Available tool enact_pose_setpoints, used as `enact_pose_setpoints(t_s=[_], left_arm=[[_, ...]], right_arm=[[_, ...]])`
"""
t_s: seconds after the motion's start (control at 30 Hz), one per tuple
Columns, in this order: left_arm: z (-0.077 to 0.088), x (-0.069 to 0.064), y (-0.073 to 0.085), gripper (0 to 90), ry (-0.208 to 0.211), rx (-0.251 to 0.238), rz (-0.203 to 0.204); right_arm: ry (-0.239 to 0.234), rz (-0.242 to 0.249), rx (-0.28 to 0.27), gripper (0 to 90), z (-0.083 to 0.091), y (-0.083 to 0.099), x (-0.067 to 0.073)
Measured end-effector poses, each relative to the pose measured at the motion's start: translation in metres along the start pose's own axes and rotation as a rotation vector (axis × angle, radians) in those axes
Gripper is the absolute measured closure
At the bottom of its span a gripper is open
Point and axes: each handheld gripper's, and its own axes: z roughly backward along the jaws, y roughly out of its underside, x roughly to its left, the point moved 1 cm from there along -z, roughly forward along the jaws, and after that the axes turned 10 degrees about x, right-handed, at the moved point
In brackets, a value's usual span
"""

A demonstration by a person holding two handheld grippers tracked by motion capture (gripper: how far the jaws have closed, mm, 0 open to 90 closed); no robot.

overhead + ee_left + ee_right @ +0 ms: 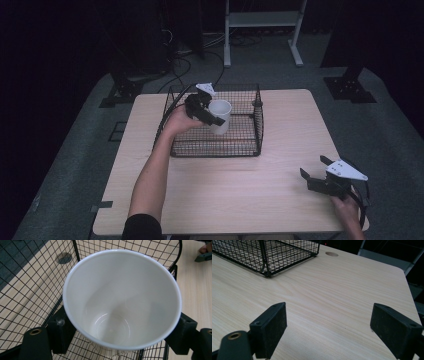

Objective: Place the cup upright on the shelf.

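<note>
Left tool [212, 116] clamped on the white cup [220, 116], one pad against each side of the wall; cup upright, mouth up, inside empty. Cup held within the black wire basket [250, 145] at the far middle of the tabletop [240, 185]. Right tool [316, 170] at near right corner above bare wood, jaws wide apart, nothing between.

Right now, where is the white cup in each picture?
High view: the white cup is upper middle, held by the left gripper over the wire basket.
Left gripper view: the white cup sits in the middle, seen from above, between the two jaws.
Right gripper view: the cup is not in this picture; the right gripper faces bare table.
Shared landmark: the wire basket, at that view's top left.
</note>
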Motion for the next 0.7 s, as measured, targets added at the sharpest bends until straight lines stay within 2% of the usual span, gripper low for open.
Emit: enact_pose_setpoints(t_s=[0.27,0.57,0.7], left_arm=[[-0.008,0.001,0.001,21.8,0.006,0.013,0.004],[-0.02,0.005,0.004,21.8,0.008,0.05,0.013],[-0.023,0.006,0.008,21.8,0.003,0.04,0.023]], right_arm=[[0.0,0.0,0.0,13.1,0.0,0.0,0.0],[0.0,0.0,-0.001,13.1,0.0,0.0,0.0],[0.0,0.0,-0.001,13.1,0.0,0.0,0.0]])
